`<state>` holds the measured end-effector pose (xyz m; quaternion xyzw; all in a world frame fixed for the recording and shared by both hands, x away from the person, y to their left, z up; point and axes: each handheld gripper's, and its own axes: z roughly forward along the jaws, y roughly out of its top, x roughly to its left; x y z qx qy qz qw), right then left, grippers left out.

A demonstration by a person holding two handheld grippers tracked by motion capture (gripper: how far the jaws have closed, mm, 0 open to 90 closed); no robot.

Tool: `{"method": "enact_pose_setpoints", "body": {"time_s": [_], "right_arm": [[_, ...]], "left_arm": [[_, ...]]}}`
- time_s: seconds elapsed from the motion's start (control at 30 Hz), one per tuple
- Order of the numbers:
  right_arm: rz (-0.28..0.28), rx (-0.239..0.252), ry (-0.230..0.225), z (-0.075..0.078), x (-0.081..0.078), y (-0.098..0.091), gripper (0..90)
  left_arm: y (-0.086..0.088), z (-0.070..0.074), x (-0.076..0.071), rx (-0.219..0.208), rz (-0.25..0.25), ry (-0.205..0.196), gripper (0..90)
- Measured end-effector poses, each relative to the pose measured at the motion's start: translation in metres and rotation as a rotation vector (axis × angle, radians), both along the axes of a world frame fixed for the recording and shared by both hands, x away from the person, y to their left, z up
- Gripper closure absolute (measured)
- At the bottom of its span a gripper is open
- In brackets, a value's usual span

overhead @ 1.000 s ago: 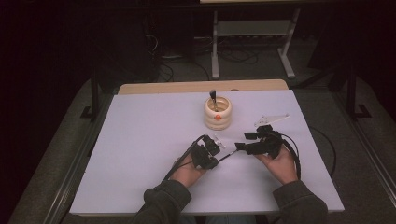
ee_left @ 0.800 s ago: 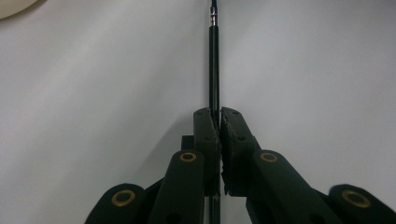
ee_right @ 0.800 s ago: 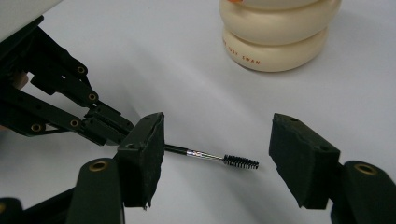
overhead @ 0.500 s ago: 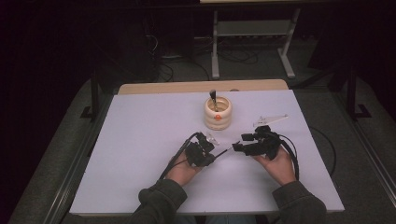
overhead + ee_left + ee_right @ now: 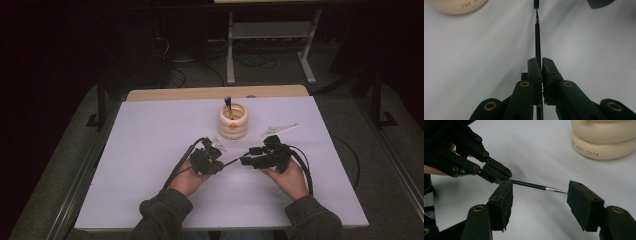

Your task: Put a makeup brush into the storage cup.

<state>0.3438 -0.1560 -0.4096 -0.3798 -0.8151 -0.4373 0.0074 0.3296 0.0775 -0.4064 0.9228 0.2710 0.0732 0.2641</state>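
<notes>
My left gripper is shut on the shaft of a thin black brush, which points away from it toward the right gripper. In the right gripper view the left gripper holds the brush level above the white table. The brush's metal ferrule and fine tip lie between the wide-apart jaws of my right gripper. Those jaws have just been closing a little, and their pads do not press on the brush. A cream ring-shaped holder stands behind the grippers with another dark brush upright in it.
A whitish plastic piece lies right of the holder, and a small clear piece lies beside the left gripper. The white table top stretches wide to the left. Cables trail from both grippers toward the front edge.
The left hand with the brush has shifted slightly to the left and lifted a little. The right hand has stayed about where it was.
</notes>
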Motion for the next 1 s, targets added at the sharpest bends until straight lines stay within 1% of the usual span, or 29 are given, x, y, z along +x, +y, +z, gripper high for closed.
{"method": "enact_pose_setpoints", "body": {"time_s": [0.03, 0.07, 0.1, 0.13, 0.17, 0.2, 0.23, 0.3, 0.33, 0.37, 0.43, 0.47, 0.5, 0.63, 0.67, 0.7, 0.73, 0.77, 0.8, 0.87, 0.93, 1.0], "right_arm": [[0.003, -0.001, 0.004, -0.001, 0.0, 0.001, 36.3], [0.004, -0.006, 0.006, -0.002, 0.0, 0.001, 36.3], [0.004, -0.015, 0.008, -0.002, -0.001, 0.002, 36.2], [0.004, -0.015, 0.008, -0.002, -0.001, 0.002, 36.2], [0.002, -0.013, 0.005, -0.002, -0.001, 0.002, 36.3], [0.003, -0.006, 0.013, -0.002, -0.001, 0.002, 36.5], [0.004, -0.01, 0.014, -0.003, -0.001, 0.002, 36.4], [0.006, -0.015, 0.022, -0.004, -0.001, 0.003, 36.4], [0.007, -0.01, 0.022, -0.005, -0.001, 0.003, 36.5], [0.015, -0.015, 0.03, -0.006, 0.0, 0.006, 36.5], [0.02, -0.014, 0.042, -0.008, 0.0, 0.008, 36.5], [0.024, -0.014, 0.047, -0.009, 0.0, 0.009, 36.7], [0.028, -0.016, 0.051, -0.01, 0.0, 0.01, 36.8], [0.035, 0.005, 0.093, -0.016, 0.004, 0.013, 36.6], [0.037, 0.014, 0.095, -0.017, 0.005, 0.013, 36.7], [0.036, 0.053, 0.11, -0.018, 0.008, 0.013, 36.6], [0.036, 0.053, 0.11, -0.018, 0.008, 0.013, 36.6], [0.038, 0.069, 0.109, -0.018, 0.01, 0.013, 36.7], [0.038, 0.087, 0.109, -0.018, 0.011, 0.012, 36.6], [0.034, 0.142, 0.117, -0.018, 0.014, 0.011, 36.9], [0.028, 0.178, 0.115, -0.016, 0.017, 0.01, 37.1], [0.022, 0.233, 0.115, -0.013, 0.018, 0.007, 38.4]], "left_arm": [[-0.001, -0.002, 0.0, 0.006, -0.003, 0.005, 86.2], [-0.001, -0.002, -0.001, 0.009, -0.003, -0.019, 86.3], [0.0, 0.0, -0.002, -0.013, 0.008, -0.032, 86.3], [0.0, 0.0, -0.002, -0.013, 0.008, -0.032, 86.2], [0.002, 0.004, -0.001, -0.028, 0.008, -0.037, 86.2], [0.003, 0.004, -0.001, -0.023, 0.006, -0.04, 86.3], [0.004, 0.005, 0.0, -0.025, 0.009, -0.039, 86.3], [0.005, 0.005, 0.0, -0.03, 0.018, -0.045, 86.3], [0.006, 0.006, 0.0, -0.04, 0.021, -0.046, 86.3], [0.006, 0.006, 0.0, -0.04, 0.022, -0.051, 86.2], [0.006, 0.007, 0.0, -0.045, 0.024, -0.048, 86.2], [0.007, 0.008, 0.0, -0.043, 0.023, -0.057, 86.2], [0.008, 0.009, 0.0, -0.053, 0.025, -0.054, 86.2], [0.011, 0.014, -0.001, -0.073, 0.029, -0.071, 86.2], [0.012, 0.016, -0.002, -0.098, 0.04, -0.078, 86.2], [0.014, 0.021, -0.003, -0.11, 0.037, -0.091, 86.2], [0.014, 0.021, -0.003, -0.11, 0.037, -0.091, 86.2], [0.015, 0.022, -0.004, -0.119, 0.038, -0.094, 86.2], [0.016, 0.026, -0.004, -0.119, 0.026, -0.105, 86.2], [0.017, 0.032, -0.007, -0.143, 0.018, -0.125, 86.2], [0.017, 0.036, -0.009, -0.159, 0.009, -0.137, 86.2], [0.017, 0.04, -0.012, -0.178, 0.005, -0.147, 86.2]]}}
